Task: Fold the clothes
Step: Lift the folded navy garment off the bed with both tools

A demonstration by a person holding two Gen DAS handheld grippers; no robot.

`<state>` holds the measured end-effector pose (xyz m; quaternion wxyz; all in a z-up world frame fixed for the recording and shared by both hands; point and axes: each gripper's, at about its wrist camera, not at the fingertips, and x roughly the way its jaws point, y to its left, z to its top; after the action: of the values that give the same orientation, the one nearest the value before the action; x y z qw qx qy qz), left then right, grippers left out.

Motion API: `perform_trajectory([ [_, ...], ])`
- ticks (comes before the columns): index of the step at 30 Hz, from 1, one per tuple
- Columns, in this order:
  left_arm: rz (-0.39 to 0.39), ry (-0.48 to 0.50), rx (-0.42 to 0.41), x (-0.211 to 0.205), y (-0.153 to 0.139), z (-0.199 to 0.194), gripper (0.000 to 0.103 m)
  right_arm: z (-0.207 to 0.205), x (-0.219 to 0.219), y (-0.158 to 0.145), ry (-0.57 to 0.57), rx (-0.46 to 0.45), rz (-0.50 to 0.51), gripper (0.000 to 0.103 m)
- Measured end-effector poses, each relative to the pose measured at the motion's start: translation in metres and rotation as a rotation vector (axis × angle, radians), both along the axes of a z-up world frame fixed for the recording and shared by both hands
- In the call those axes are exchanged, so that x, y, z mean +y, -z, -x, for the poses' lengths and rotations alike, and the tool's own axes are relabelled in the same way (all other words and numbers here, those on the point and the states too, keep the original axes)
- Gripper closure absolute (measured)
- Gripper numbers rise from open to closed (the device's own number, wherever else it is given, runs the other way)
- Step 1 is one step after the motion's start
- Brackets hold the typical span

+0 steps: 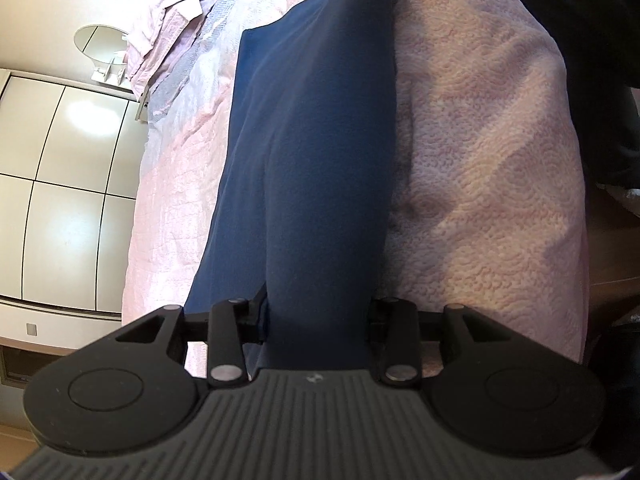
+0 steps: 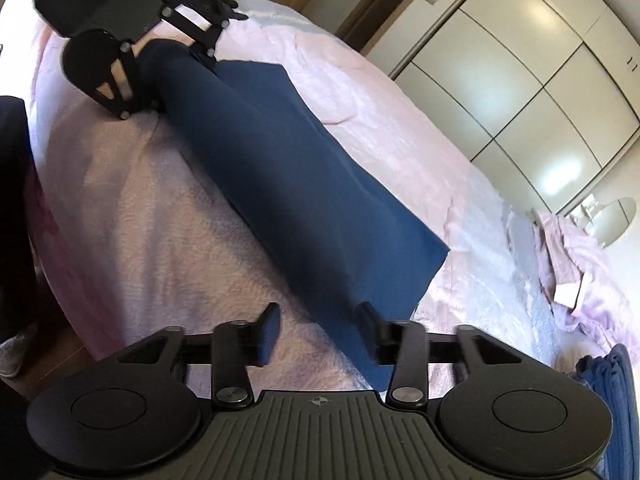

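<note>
A long dark blue garment (image 1: 312, 160) lies folded lengthwise into a narrow strip on a pink bedspread (image 1: 480, 160). In the left wrist view its near end is bunched between the jaws of my left gripper (image 1: 316, 312), which is shut on it; the cloth hides the pads. From the right wrist view the blue garment (image 2: 288, 184) stretches away to the left gripper (image 2: 176, 72) at the top left. My right gripper (image 2: 318, 326) stands open over the strip's other end. The cloth lies against the right finger (image 2: 368, 320), and pink bedspread (image 2: 140, 220) shows beside the left finger.
A crumpled lilac shirt (image 2: 580, 264) lies further along the bed, and a folded blue stack (image 2: 612, 380) sits at the right edge. White wardrobe doors (image 2: 540, 80) stand beyond the bed. A person's dark clothing (image 1: 580, 20) and a shoe (image 2: 12, 352) are beside the bed.
</note>
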<state>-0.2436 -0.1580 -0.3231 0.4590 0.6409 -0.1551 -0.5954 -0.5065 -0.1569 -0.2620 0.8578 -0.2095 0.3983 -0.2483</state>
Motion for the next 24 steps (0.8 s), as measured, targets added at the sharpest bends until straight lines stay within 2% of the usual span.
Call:
perform_trajectory([
  [1, -0.001, -0.004, 0.01, -0.001, -0.001, -0.001, 0.067, -0.003, 0.005, 0.001, -0.022, 0.004, 0.043, 0.038],
  [8, -0.014, -0.037, 0.101, -0.007, -0.011, -0.008, 0.065, -0.055, 0.003, 0.012, -0.149, 0.008, 0.126, 0.038],
  [12, -0.015, -0.044, 0.131, -0.007, -0.015, -0.011, 0.064, -0.077, -0.003, 0.029, -0.22, 0.096, 0.22, 0.038],
  [14, -0.01, -0.044, 0.133, -0.005, -0.015, -0.011, 0.062, -0.079, -0.011, 0.036, -0.221, 0.146, 0.269, 0.045],
  [17, 0.005, -0.029, 0.097, -0.003, -0.009, -0.007, 0.06, -0.074, -0.023, 0.036, -0.212, 0.162, 0.261, 0.059],
  [19, 0.011, -0.02, 0.067, -0.003, -0.003, -0.005, 0.06, -0.072, -0.018, 0.039, -0.235, 0.185, 0.27, 0.075],
  [21, 0.011, -0.014, 0.051, -0.002, -0.001, -0.004, 0.06, -0.073, -0.016, 0.038, -0.238, 0.192, 0.264, 0.078],
  [24, 0.018, -0.028, 0.069, -0.001, -0.013, -0.006, 0.067, -0.073, -0.017, 0.032, -0.234, 0.18, 0.249, 0.08],
])
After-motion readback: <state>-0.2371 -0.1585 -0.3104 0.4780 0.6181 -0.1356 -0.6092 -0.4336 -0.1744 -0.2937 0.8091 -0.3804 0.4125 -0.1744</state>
